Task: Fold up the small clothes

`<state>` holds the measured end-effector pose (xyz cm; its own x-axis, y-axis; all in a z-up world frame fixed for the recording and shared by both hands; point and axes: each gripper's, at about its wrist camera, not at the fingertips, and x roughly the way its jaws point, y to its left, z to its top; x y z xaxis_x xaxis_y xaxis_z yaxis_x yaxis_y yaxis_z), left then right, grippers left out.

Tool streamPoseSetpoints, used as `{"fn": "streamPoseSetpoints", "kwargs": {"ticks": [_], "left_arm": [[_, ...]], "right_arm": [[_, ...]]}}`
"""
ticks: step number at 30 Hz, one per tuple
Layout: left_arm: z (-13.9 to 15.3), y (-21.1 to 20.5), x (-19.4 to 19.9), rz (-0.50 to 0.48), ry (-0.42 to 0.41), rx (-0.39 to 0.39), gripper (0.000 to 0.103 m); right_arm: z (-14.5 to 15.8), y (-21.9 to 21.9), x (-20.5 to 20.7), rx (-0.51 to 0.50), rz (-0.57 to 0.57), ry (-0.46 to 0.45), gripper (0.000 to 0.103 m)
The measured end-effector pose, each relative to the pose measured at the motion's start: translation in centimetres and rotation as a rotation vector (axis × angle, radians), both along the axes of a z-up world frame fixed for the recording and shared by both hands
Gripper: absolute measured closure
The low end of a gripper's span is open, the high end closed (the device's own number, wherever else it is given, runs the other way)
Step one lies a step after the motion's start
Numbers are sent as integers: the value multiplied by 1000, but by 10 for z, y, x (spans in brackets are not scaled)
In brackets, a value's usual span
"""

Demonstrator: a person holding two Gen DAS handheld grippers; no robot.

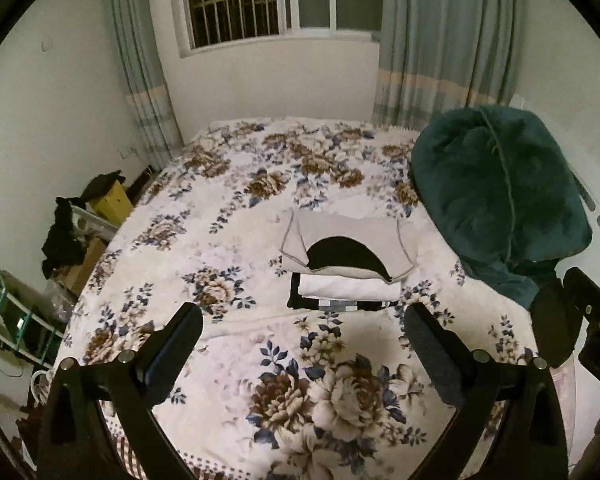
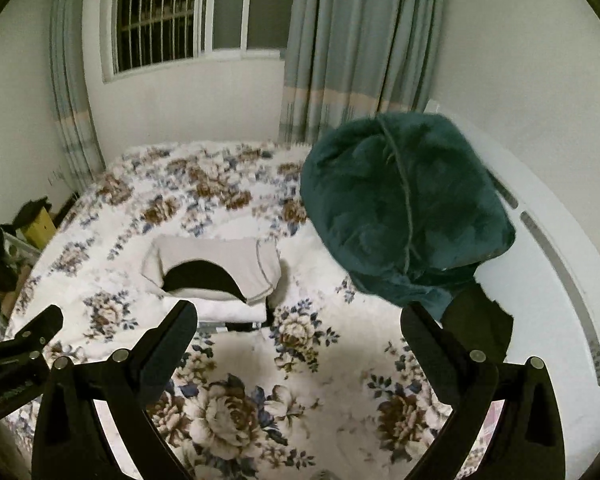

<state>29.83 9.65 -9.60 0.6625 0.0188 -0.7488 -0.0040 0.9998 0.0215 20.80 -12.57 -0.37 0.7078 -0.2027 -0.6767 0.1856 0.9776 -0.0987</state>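
A stack of folded small clothes lies on the floral bedspread [image 1: 228,184]. On top is a grey garment with a black neck opening [image 1: 348,248], below it a white folded piece [image 1: 348,287] and a black one with a checkered edge [image 1: 340,305]. The stack also shows in the right wrist view [image 2: 216,264]. My left gripper [image 1: 302,320] is open and empty, hovering above the bedspread just in front of the stack. My right gripper [image 2: 298,318] is open and empty, to the right of the stack. A dark garment [image 2: 476,324] lies by the right finger.
A big dark green plush cushion [image 1: 496,200] sits at the bed's right side against the white headboard [image 2: 556,264]. Boxes, black clothing [image 1: 64,236] and a rack stand left of the bed. Window and curtains are behind.
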Motion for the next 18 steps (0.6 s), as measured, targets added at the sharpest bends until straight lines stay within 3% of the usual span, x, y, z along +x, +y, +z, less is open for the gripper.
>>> {"fn": "streamPoseSetpoints", "kwargs": {"ticks": [8, 18], "left_arm": [[45, -6, -54, 5, -51, -2, 0], [67, -16, -97, 2, -96, -10, 0]], "right_arm": [[65, -2, -78, -15, 20, -85, 0], [98, -13, -133, -4, 57, -125, 0]]}}
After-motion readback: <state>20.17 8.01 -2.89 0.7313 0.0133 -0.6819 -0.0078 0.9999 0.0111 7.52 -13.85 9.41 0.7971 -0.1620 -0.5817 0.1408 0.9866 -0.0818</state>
